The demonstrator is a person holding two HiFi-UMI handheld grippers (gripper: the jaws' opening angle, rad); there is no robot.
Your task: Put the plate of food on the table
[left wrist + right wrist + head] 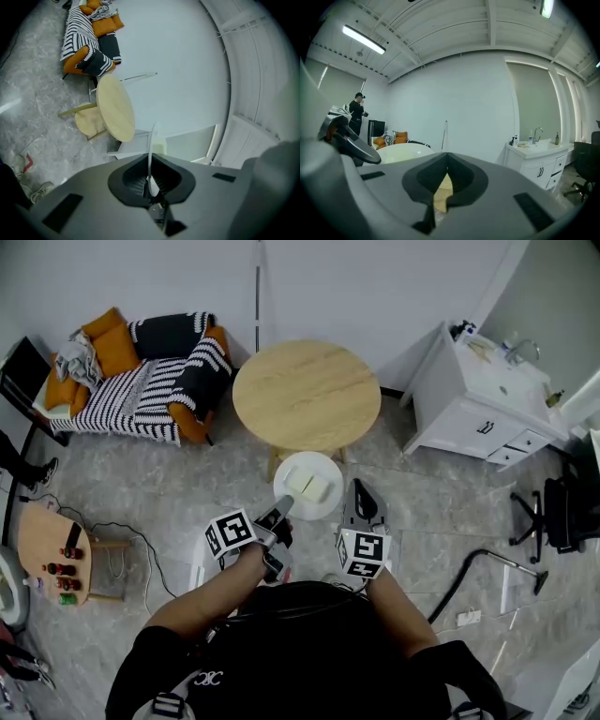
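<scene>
White round plate (307, 486) with two pale yellow food squares (301, 483) on it: I've got it up in the air, level, over the grey marbled floor (234, 484). It is not on any surface. It hangs just off the 6 o'clock edge of the round light-wood table (307, 395).

My left gripper (281, 512) has the plate by its rim at about 7 o'clock. In the left gripper view the thin white rim (151, 154) runs edge-on straight between the jaws, and they're clamped onto it. The table top (115, 108) shows beyond at 11 o'clock.

My right gripper (360, 491) sits just beside the plate at 3 o'clock. I can't tell whether it touches the rim. In the right gripper view its jaws (446, 157) are closed tip to tip with nothing held between them.

Looking wider from the plate:
- An orange sofa with black-and-white striped covers (141, 371) is at 10 o'clock.
- A white sink cabinet (478, 395) is at 2 o'clock.
- A small wooden side table with bottles (47, 549) is at 8 o'clock.
</scene>
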